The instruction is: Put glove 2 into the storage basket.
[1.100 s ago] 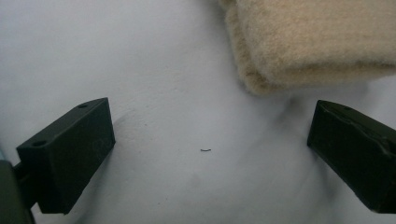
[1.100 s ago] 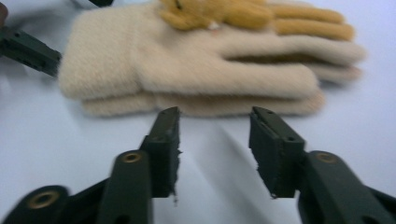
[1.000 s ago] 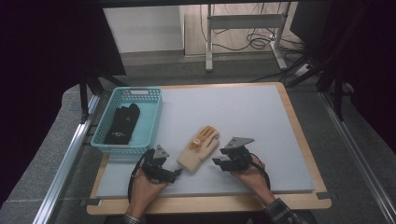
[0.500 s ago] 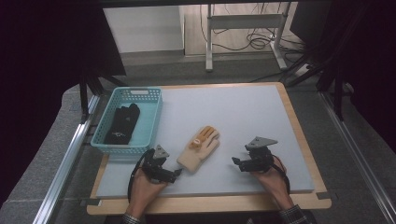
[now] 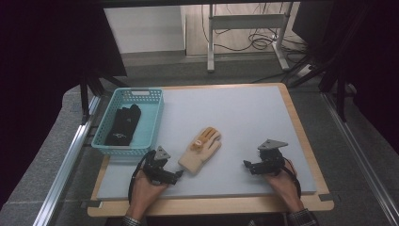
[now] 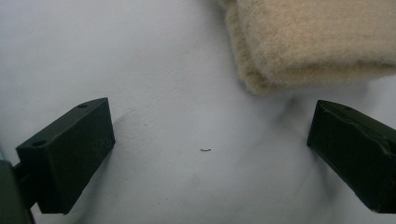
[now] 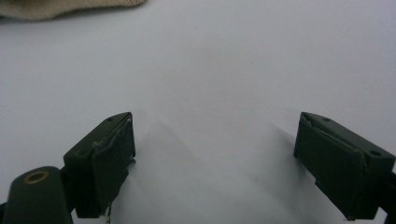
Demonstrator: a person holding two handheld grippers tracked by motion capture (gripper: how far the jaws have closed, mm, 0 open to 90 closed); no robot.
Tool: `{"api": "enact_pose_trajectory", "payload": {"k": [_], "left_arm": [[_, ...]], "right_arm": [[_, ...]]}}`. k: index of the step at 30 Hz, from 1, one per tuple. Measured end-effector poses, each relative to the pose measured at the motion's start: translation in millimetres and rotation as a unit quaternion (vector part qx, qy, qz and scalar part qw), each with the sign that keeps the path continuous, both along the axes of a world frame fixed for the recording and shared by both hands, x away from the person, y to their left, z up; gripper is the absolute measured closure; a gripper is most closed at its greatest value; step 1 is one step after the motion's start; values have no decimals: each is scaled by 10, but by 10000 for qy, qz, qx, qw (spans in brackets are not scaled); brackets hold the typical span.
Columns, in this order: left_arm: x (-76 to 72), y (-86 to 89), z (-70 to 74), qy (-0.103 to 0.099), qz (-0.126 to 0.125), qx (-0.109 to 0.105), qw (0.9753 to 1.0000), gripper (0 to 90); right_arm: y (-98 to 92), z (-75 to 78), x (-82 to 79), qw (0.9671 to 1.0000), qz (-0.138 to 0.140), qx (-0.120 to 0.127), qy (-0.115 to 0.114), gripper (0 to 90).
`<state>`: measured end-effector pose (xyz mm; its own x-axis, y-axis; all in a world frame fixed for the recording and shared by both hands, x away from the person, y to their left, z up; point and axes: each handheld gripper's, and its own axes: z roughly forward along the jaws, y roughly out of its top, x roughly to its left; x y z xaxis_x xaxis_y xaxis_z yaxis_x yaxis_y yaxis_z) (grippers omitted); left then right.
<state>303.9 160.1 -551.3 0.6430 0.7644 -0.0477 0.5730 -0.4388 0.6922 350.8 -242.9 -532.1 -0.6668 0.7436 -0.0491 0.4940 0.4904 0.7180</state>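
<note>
A cream and orange work glove (image 5: 201,149) lies flat on the grey mat (image 5: 235,117), cuff toward the person. My left gripper (image 5: 176,176) sits just short of the cuff, jaws wide open; the left gripper view has the woolly cuff (image 6: 317,42) ahead and to the right, untouched. My right gripper (image 5: 248,165) rests on the mat to the right of the glove, also open with nothing between its fingers; a sliver of the glove (image 7: 70,7) lies at the top left of the right gripper view.
A light blue plastic basket (image 5: 154,117) stands at the mat's left edge with a black glove (image 5: 123,125) inside. The wooden table rim (image 5: 301,127) frames the mat. Metal rails run along both sides.
My right gripper has drawn away from the glove, sliding to the right across the mat. The left gripper and the glove have stayed put.
</note>
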Motion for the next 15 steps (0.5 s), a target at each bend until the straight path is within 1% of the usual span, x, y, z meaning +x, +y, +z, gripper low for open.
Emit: {"api": "enact_pose_trajectory", "payload": {"k": [5, 11, 14, 15], "left_arm": [[0, 1, 2, 21, 12, -16, 10000, 9], [-1, 17, 13, 16, -37, -14, 10000, 23], [-12, -1, 48, 76, -146, 102, 9998, 31], [-17, -12, 59, 93, -187, 104, 9997, 31]], "right_arm": [[-1, -5, -1, 10000, -5, 9, -3, 118], [-2, -6, 0, 10000, -13, 15, -2, 118], [-3, -7, -1, 10000, -14, 14, -4, 119], [-3, -7, 0, 10000, -15, 12, -5, 118]]}}
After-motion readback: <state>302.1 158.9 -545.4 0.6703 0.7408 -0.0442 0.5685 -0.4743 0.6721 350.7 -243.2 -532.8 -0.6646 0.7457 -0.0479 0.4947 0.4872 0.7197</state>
